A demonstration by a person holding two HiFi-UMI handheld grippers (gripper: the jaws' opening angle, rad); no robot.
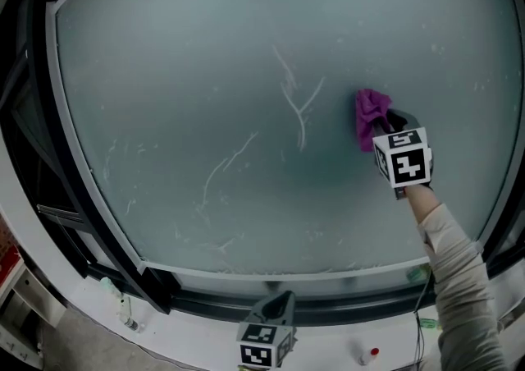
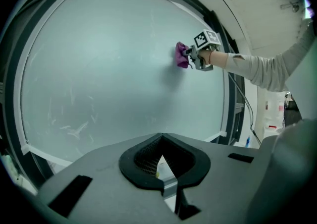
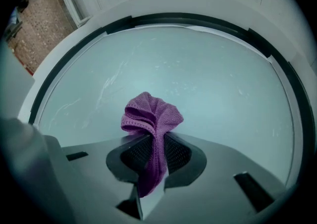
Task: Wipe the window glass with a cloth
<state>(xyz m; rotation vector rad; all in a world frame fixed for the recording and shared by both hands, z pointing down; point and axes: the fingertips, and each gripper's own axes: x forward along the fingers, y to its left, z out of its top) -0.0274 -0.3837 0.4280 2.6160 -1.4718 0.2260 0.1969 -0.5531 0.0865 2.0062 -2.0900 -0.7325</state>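
Purple knit cloth [image 3: 151,119], bunched into ruffly folds, is pinched tight in the right hand-held gripper [image 3: 156,161] and sits against the window glass [image 1: 205,74], right of centre. Its tail disappears between the jaws. Glass looks frosted with faint whitish streaks, can't see through it. Left hand-held gripper [image 2: 166,168] sits low, half cut off in the head view, jaws together, empty.
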